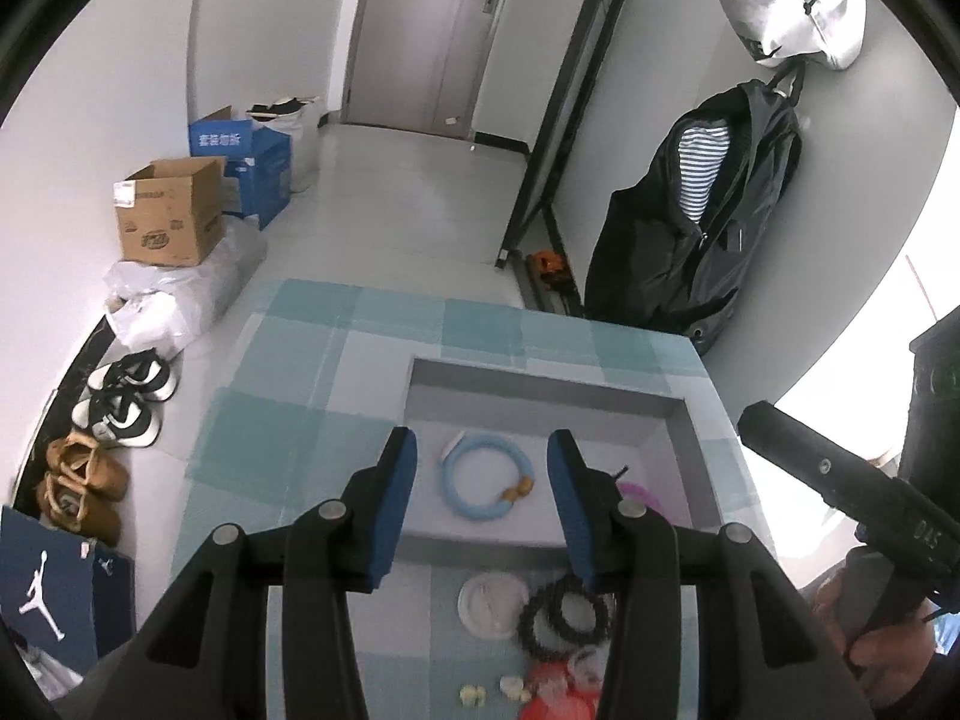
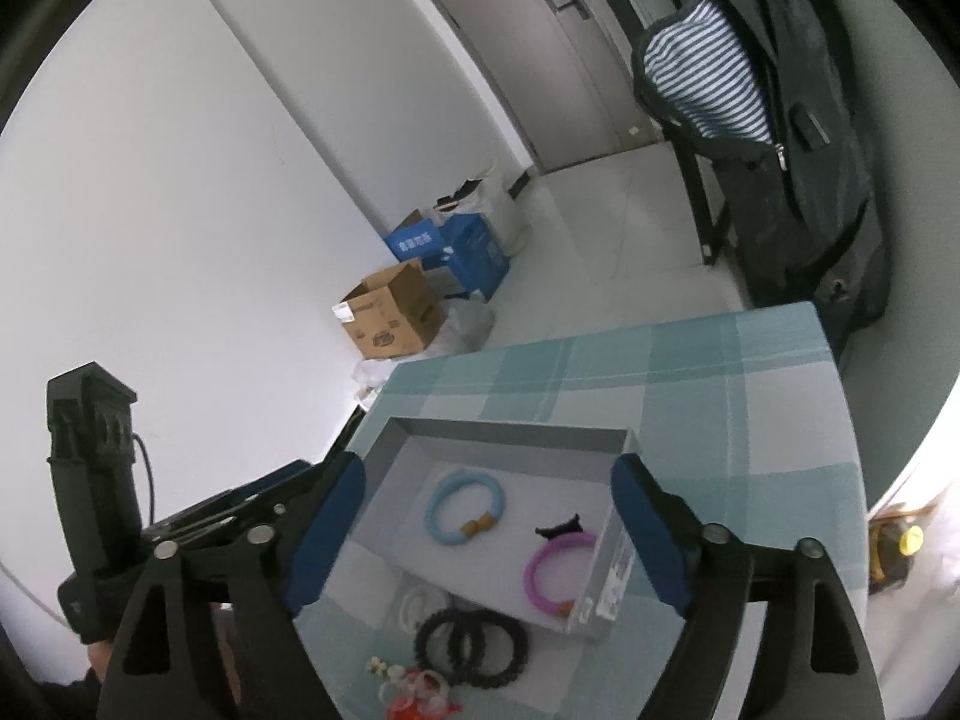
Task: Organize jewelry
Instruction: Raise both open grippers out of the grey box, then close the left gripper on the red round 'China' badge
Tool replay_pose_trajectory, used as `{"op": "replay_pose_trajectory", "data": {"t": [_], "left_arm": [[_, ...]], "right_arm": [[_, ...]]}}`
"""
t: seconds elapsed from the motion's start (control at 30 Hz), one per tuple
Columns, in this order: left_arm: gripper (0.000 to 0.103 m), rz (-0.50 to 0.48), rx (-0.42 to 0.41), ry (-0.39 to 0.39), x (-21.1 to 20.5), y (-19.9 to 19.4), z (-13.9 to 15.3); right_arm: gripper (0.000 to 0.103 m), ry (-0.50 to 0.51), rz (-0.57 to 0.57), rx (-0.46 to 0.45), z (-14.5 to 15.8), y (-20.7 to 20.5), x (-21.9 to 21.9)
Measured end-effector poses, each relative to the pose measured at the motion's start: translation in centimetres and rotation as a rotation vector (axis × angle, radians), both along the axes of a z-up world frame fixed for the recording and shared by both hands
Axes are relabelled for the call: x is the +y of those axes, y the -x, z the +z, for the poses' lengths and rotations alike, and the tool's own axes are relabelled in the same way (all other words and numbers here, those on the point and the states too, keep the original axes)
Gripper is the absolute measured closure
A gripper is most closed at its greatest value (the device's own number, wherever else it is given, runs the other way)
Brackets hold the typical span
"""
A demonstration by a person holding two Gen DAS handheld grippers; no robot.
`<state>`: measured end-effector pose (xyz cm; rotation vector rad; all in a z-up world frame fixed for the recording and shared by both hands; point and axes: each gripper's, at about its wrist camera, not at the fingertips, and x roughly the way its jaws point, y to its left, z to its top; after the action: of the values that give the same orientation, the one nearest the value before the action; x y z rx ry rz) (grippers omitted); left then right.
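A grey tray (image 1: 684, 444) (image 2: 510, 433) sits on a checked blue tablecloth. Inside lie a light blue bracelet (image 1: 487, 481) (image 2: 463, 507), a purple bracelet (image 2: 558, 570) (image 1: 641, 493) and a small black clip (image 2: 559, 527). Before the tray lie two black beaded bracelets (image 1: 564, 613) (image 2: 473, 642), a white ring (image 1: 493, 599) (image 2: 421, 605), small pale earrings (image 1: 472, 694) and red pieces (image 2: 420, 699). My left gripper (image 1: 483, 498) is open and empty above the tray's near edge. My right gripper (image 2: 489, 534) is open and empty above the tray.
The table's far edge (image 1: 456, 294) drops to a pale floor. Cardboard and blue boxes (image 1: 174, 216) and shoes (image 1: 126, 399) stand at the left wall. A dark jacket (image 1: 702, 228) hangs at the right. A yellow-capped item (image 2: 900, 540) sits off the table's right side.
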<state>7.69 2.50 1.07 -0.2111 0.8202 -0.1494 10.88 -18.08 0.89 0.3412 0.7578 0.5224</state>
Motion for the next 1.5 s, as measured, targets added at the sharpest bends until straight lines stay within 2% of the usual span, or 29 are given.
{"op": "replay_pose_trajectory", "data": {"t": [0.1,0.2,0.23,0.27,0.33,0.53,0.67,0.83,1.07,1.33,1.43,1.5], "left_arm": [[0.063,0.026,0.006,-0.014,0.1,1.3,-0.2],[0.062,0.031,0.018,-0.026,0.0,2.2,-0.5],[0.057,0.035,0.02,-0.035,0.0,2.5,-0.6],[0.047,0.04,0.02,-0.043,-0.1,2.9,-0.7],[0.037,0.054,0.018,-0.046,-0.1,3.8,-0.8],[0.036,0.021,0.081,-0.038,-1.0,6.2,-2.5],[0.036,-0.054,0.151,-0.032,-2.8,7.3,-4.0],[0.036,-0.115,0.197,-0.072,-4.8,7.1,-4.8],[0.037,-0.097,0.259,-0.147,-5.6,5.4,-6.5],[0.037,-0.105,0.244,-0.247,-6.0,5.4,-7.3],[0.046,-0.123,0.233,-0.249,-6.3,5.5,-7.3],[0.061,-0.142,0.224,-0.248,-6.6,5.7,-7.2]], "right_arm": [[0.013,0.009,0.004,-0.009,0.4,1.1,0.0],[0.004,0.039,0.009,-0.034,0.7,2.4,0.2],[0.003,0.047,0.01,-0.039,0.7,2.7,0.3],[0.003,0.059,0.012,-0.046,0.7,3.1,0.4],[0.001,0.076,0.014,-0.051,0.6,3.9,0.4],[0.0,0.089,-0.001,-0.018,-0.4,5.4,-0.6],[0.0,0.104,-0.004,0.002,-0.8,5.9,-0.8],[0.0,0.131,0.007,0.002,-1.3,6.5,-0.5],[0.0,0.153,-0.017,0.01,-1.7,6.4,-0.8],[0.0,0.142,-0.028,0.021,-1.8,6.0,-1.2],[0.0,0.134,-0.035,0.021,-1.7,5.9,-1.5],[0.0,0.126,-0.038,0.024,-1.7,5.8,-1.7]]}}
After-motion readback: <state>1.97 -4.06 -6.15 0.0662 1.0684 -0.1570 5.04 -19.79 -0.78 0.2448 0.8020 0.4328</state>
